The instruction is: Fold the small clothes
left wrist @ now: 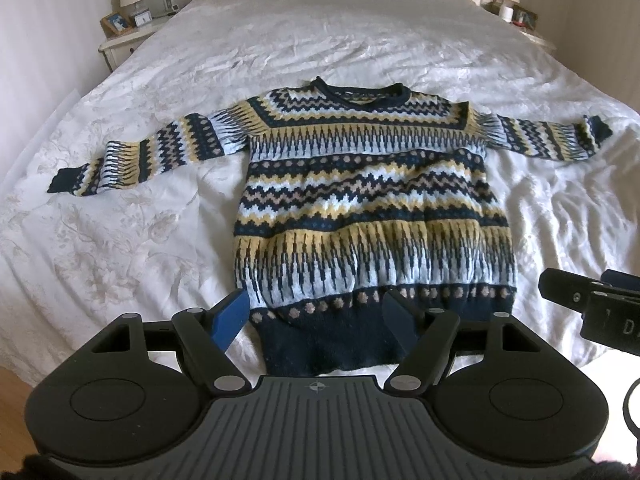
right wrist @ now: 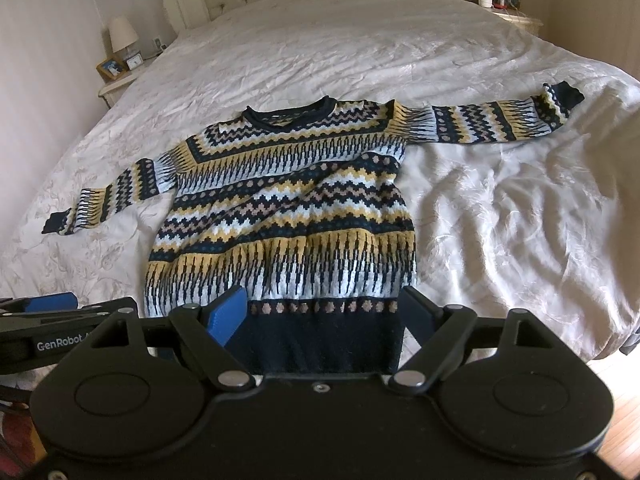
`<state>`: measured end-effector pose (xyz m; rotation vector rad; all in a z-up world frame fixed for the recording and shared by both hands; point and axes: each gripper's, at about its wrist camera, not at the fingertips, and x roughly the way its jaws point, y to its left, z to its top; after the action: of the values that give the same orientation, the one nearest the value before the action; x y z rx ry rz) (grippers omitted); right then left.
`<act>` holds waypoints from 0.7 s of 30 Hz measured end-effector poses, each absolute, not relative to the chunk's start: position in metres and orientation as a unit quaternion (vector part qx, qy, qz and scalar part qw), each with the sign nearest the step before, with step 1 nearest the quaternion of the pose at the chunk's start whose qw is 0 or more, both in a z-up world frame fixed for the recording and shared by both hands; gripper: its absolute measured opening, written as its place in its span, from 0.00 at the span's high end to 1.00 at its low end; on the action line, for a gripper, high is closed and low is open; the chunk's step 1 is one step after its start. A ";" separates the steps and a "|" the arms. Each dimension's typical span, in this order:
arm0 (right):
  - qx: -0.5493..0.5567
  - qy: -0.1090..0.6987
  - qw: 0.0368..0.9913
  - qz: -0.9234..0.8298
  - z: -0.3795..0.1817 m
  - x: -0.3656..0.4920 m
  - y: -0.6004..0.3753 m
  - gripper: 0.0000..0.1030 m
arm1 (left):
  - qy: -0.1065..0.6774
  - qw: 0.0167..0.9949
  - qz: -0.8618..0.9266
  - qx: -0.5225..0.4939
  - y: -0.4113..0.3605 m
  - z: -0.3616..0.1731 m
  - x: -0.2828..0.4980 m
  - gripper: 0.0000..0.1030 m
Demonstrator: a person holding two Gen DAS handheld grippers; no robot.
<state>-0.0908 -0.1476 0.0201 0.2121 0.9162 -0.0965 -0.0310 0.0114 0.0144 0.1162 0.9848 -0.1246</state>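
Lying flat on bed (left wrist: 320, 40): patterned sweater (left wrist: 368, 200)

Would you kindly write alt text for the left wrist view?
A patterned sweater lies flat on a white bed, sleeves spread. The open left gripper hovers over its hem, and the right gripper shows at the right edge.

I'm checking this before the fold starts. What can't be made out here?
- Sweater hem's near edge: right wrist view, hidden behind the right gripper body.
- Right gripper in left wrist view: cut off by the frame's right edge.
- Framed photo: too small, blurred.
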 end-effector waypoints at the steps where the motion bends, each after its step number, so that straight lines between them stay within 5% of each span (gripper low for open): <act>1: 0.102 0.441 0.890 -0.047 0.019 -0.091 -0.147 0.19 | 0.473 0.877 -0.060 0.056 0.012 0.014 -0.031 0.29; 21: 0.103 0.440 0.891 -0.045 0.019 -0.085 -0.142 0.19 | 0.476 0.876 -0.056 0.055 0.006 0.008 -0.023 0.29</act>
<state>-0.0845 -0.1425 0.0190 0.2135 0.9132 -0.0932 -0.0233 0.0061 0.0079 0.1139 0.9935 -0.1161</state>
